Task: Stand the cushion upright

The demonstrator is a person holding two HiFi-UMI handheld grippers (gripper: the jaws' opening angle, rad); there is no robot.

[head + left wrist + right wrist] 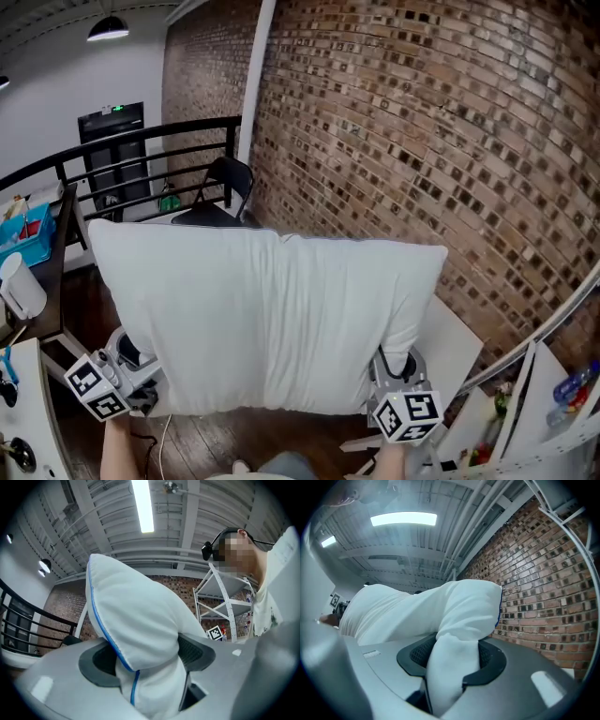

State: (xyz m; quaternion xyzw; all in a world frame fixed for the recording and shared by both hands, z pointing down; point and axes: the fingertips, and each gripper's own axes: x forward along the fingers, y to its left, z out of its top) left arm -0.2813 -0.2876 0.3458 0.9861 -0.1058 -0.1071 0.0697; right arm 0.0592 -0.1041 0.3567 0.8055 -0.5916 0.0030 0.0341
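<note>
**Grippers clamp the cushion's two lower corners, cushion held up in the air**

Left gripper [146, 660] has its jaws closed on a bunched corner of the white cushion [136, 616]. The fabric is squeezed between the dark pads [96, 660], and a blue piping seam [93, 613] runs up the cushion's edge from the pinch. The right gripper [451, 660] grips in the same way, with a fold of the cushion [440, 609] pressed between its pads and the cushion's body swelling out above them.

In the head view the left gripper [131, 356] sits at the cushion's lower left corner and the right gripper [398, 367] at its lower right. Each one's jaw tips are hidden behind the fabric. The cushion [272, 319] hangs between them as a broad, roughly upright sheet. Its long edge runs across and its top corners are free, and it rests on nothing that can be seen. Dark wooden floor [216, 436] shows just under its lower edge.

A brick wall [422, 122] rises behind the cushion. To the left there are a black railing [141, 141] and a black chair [225, 183]. A blue bin [23, 234] stands at the far left, and a white metal rack [525, 394] fills the lower right corner. In the left gripper view the person stands to the right, in front of white shelving [225, 606] and under a ceiling light strip [143, 503].
</note>
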